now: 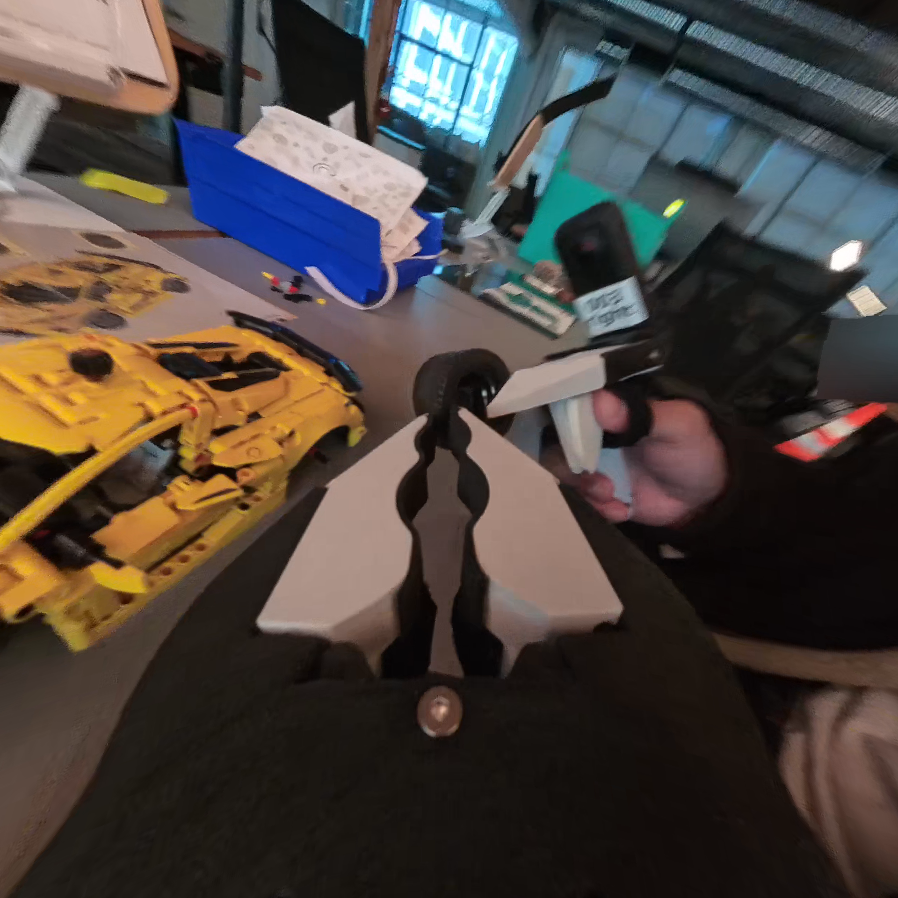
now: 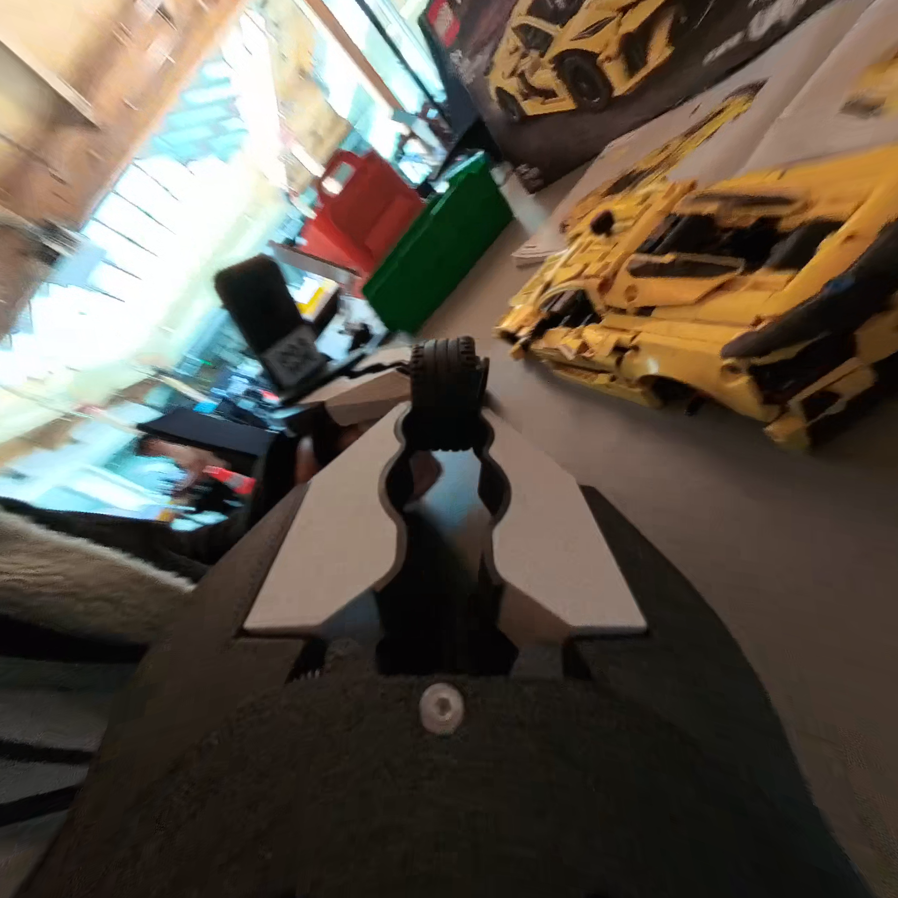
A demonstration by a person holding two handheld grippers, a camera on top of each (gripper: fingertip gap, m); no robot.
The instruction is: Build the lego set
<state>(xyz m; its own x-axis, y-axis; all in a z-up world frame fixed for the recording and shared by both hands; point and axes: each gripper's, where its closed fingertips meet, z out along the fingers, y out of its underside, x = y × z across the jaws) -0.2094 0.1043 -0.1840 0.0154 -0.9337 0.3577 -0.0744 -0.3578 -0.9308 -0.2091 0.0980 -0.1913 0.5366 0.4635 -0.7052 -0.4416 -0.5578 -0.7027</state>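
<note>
Hanging in the air between both grippers, the black tyre [image 1: 459, 384] is pinched at its edge by the left gripper [image 1: 444, 420] and clamped across its tread by the right gripper [image 2: 447, 423] — the yellow car [image 1: 160, 452] sits well off on the table [image 1: 398, 340], wheel arch bare.

The right gripper [image 2: 444, 413] has its pale grey, black-lined fingers [image 2: 340, 525] closed on a small black ribbed rubber tyre [image 2: 444, 388], held above the grey desk [image 2: 680, 559]. To the right, on the desk, sits a yellow and black brick-built sports car [image 2: 704, 316], blurred. Beyond it stands a dark box printed with a yellow car [image 2: 559, 63], with a green bin [image 2: 437, 252] and a red bin [image 2: 364, 214] nearby. What looks like the other gripper [image 2: 291, 354] appears just left of the tyre.
</note>
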